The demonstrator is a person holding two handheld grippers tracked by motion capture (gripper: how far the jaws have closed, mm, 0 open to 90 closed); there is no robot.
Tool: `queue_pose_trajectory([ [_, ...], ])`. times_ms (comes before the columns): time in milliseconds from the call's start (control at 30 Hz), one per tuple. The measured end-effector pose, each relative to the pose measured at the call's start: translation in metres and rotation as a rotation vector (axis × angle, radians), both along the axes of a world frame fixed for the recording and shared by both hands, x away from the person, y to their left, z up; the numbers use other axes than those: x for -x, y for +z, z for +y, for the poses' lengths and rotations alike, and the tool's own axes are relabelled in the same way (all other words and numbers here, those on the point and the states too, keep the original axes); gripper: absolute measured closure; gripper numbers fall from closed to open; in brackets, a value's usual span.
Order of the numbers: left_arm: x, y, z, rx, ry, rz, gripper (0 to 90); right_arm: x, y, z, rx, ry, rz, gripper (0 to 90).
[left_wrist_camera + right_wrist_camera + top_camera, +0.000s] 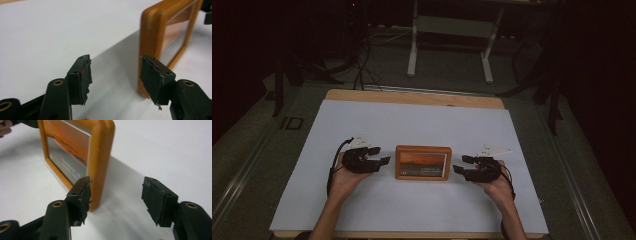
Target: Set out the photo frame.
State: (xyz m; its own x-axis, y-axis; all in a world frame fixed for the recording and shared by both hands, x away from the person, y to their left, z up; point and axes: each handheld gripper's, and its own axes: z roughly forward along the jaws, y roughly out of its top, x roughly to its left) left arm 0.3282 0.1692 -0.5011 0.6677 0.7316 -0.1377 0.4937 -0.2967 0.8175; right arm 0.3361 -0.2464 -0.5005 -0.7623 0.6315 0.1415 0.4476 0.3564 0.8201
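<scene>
High view: framed picture (pixel 423 162) with unreadable caption stands between spread left gripper (pixel 382 161) and right gripper (pixel 460 165)

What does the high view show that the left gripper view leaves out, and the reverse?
High view: the left gripper and right gripper flanking the wooden picture frame, hands, the table's wooden edge and the floor. Left gripper view: its own torn black pads close up, standing apart, and the frame's rounded side edge. Both: the frame with its orange sunset picture on the white table cover, untouched, jaws open.
</scene>
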Motion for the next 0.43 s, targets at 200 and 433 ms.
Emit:
queue_pose_trajectory([
  [200, -0.002, -0.01, -0.002, -0.092, 0.029, 0.01, 41.6, -0.004, -0.007, -0.006, 0.031, -0.033, 0.003, 39.5],
  [433, -0.008, -0.018, 0.003, -0.188, 0.125, 0.029, 41.2, -0.009, -0.013, -0.021, 0.087, -0.123, -0.006, 39.0],
])
